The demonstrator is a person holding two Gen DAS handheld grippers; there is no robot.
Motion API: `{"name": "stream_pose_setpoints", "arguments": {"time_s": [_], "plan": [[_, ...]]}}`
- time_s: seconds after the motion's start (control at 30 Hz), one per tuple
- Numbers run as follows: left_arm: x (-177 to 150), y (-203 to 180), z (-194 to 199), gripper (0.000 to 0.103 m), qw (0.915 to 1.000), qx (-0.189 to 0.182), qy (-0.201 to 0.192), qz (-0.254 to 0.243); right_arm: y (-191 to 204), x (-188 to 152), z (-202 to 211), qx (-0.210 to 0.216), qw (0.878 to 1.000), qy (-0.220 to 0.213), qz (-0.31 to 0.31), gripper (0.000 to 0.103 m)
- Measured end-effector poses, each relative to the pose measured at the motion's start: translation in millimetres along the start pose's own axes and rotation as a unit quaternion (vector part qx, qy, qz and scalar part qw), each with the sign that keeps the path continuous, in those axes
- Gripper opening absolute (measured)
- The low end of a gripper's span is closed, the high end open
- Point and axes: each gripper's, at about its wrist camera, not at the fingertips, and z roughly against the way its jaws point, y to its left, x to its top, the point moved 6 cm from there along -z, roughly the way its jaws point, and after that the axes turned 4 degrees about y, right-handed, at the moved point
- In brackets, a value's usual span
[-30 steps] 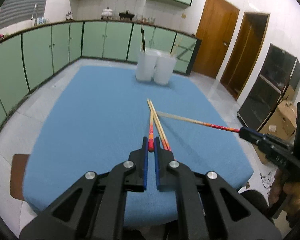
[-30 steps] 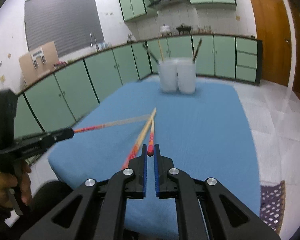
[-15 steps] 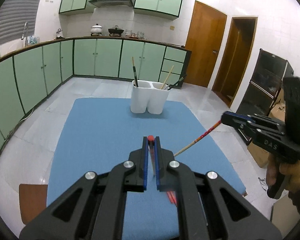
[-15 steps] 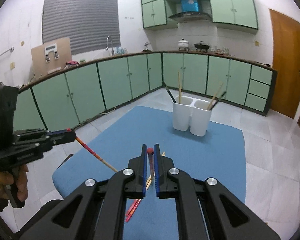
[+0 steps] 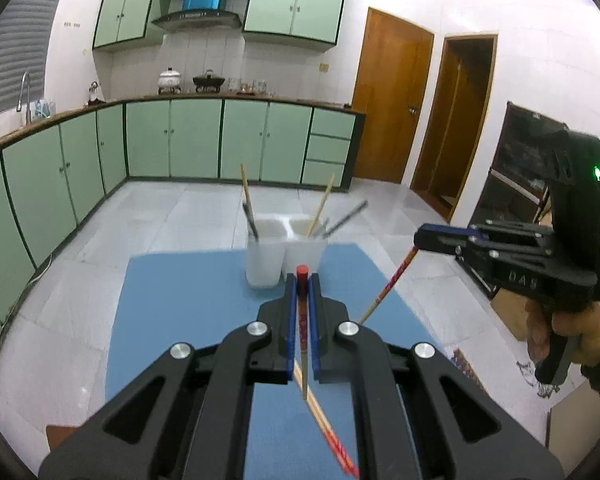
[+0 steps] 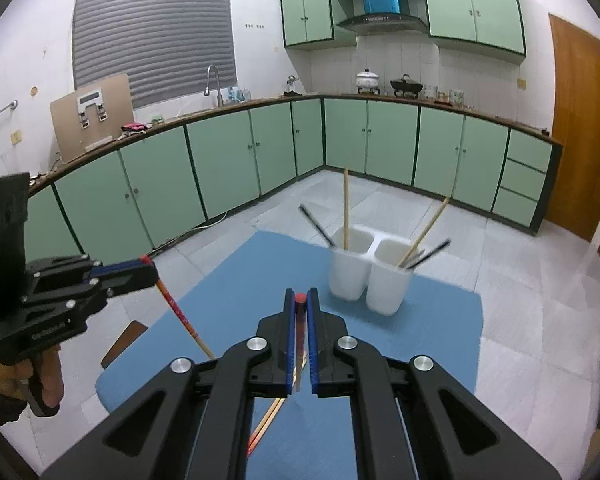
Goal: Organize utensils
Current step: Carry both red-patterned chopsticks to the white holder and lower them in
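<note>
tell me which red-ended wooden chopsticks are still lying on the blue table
The pair of red-ended wooden chopsticks lying loose on the blue cloth, below both grippers. The other two hang in the air, one clamped in each gripper.

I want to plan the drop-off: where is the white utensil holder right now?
In both wrist views the white utensil holder stands at the far end of the blue table, beyond the left gripper.

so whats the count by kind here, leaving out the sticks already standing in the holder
red-ended chopsticks: 4, one in the left gripper, one in the right gripper, two lying on the cloth
white two-compartment holder: 1
blue cloth: 1
total: 6
</note>
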Motion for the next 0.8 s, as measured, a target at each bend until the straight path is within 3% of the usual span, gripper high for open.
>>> {"name": "stream_pose_setpoints", "arguments": {"time_s": [0.57, 0.8], "plan": [[152, -9, -52, 0.005, 0.995, 0.041, -0.086, -0.029, -58, 132, -11, -0.079, 0.995, -0.055, 0.021, 0.006], [182, -4, -103, 0.005, 0.9934, 0.058, -0.094, -0.03, -81, 148, -57, -0.1, 0.994, -0.042, 0.03, 0.006]]}}
